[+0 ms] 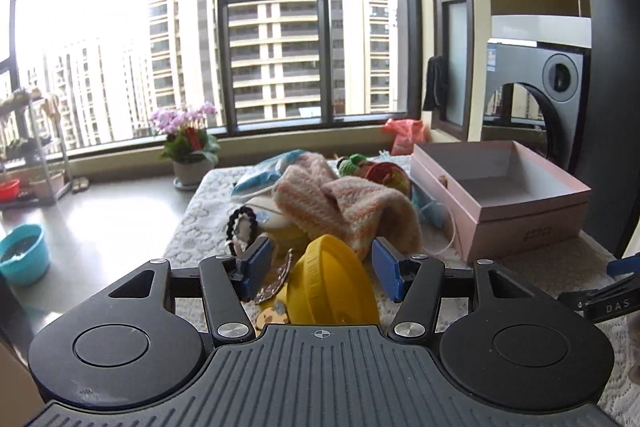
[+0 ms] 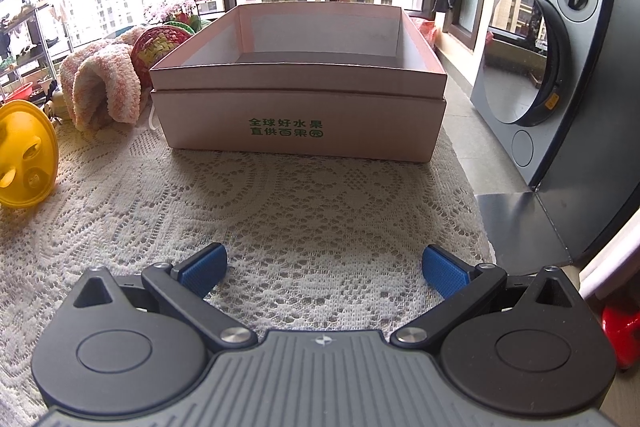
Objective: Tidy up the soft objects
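Observation:
A pile of soft things lies on the lace-covered table [image 2: 280, 195]: a fluffy pink-and-cream knit [image 1: 352, 203] [image 2: 104, 87], a yellow round toy [image 1: 332, 283] [image 2: 24, 155], a red woven piece [image 1: 390, 175] [image 2: 160, 45] and a light blue item [image 1: 264, 173]. An open pink box [image 1: 500, 195] [image 2: 300, 87] stands to the right, empty. My left gripper [image 1: 320, 267] is open, its blue pads either side of the yellow toy, not closed on it. My right gripper [image 2: 324, 269] is open and empty over the lace, in front of the box.
A potted pink flower [image 1: 188, 143] stands by the window sill. A washing machine [image 2: 548, 67] stands right of the table. A teal basin [image 1: 24, 251] and a metal rack [image 1: 28, 147] stand on the floor at left. An orange bag [image 1: 406, 135] lies behind the box.

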Available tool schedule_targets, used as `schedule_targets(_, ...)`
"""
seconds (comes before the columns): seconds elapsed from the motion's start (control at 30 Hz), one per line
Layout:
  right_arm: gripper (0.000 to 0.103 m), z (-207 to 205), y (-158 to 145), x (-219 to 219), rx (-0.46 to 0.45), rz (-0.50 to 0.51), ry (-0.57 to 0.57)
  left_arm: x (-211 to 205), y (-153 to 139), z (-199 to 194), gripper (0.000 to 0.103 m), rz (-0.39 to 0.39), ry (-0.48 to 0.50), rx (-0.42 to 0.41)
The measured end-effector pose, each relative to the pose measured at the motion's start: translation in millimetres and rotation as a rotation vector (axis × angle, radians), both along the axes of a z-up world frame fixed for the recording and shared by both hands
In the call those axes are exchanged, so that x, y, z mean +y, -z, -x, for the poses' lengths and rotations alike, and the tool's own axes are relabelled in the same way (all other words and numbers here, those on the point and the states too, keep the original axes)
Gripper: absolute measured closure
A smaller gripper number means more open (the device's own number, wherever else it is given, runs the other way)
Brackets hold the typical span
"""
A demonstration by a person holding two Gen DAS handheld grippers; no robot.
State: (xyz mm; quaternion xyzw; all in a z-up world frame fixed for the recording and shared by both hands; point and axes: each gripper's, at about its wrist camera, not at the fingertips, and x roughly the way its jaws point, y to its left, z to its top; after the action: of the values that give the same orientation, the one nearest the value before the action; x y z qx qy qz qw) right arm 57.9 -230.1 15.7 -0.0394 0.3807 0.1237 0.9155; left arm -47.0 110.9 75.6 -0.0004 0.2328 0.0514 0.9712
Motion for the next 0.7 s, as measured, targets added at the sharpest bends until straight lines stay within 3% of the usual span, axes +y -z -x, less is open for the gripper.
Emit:
schedule_targets(0.07,0.0,0.2,0.3,-0.6,-0.004,-0.001,-0.007,11.1,14.2,-16.7,0.042,0.035,-0.008,0.054)
schedule_targets(0.23,0.0,3.4,0.4,-3.0,-0.012,-0.01,-0.022,14.1,40.7,-42.3,0.043,0.009,-0.043,0.111)
schedule_targets(0.27,0.0,3.9,0.4,-3.1,-0.013,-0.01,-0.022,14.6,43.2,-43.8,0.057,0.002,-0.04,0.102)
schedule_targets(0.3,0.0,4.4,-0.2,-3.2,-0.013,-0.01,-0.021,14.0,43.9,-42.7,0.079,-0.01,-0.035,0.078)
schedule_targets(0.37,0.0,6.7,-3.6,-1.4,-0.021,-0.003,-0.026,10.7,47.3,-32.9,0.081,-0.041,-0.019,0.042)
schedule_targets(0.47,0.0,18.4,-22.5,11.4,-0.171,0.032,-0.045,14.6,45.9,-19.5,0.086,-0.045,0.006,0.011)
schedule_targets(0.5,0.0,21.0,-32.5,19.1,-0.232,0.034,-0.064,17.3,43.3,-14.4,0.087,-0.033,0.019,0.002)
schedule_targets(0.57,0.0,18.1,-50.4,37.9,-0.265,-0.004,-0.148,23.2,35.0,0.9,0.087,-0.025,0.025,-0.021)
schedule_targets(0.7,0.003,2.3,-63.8,97.6,-0.188,-0.142,-0.382,46.6,13.5,41.6,0.087,0.0,0.005,-0.086)
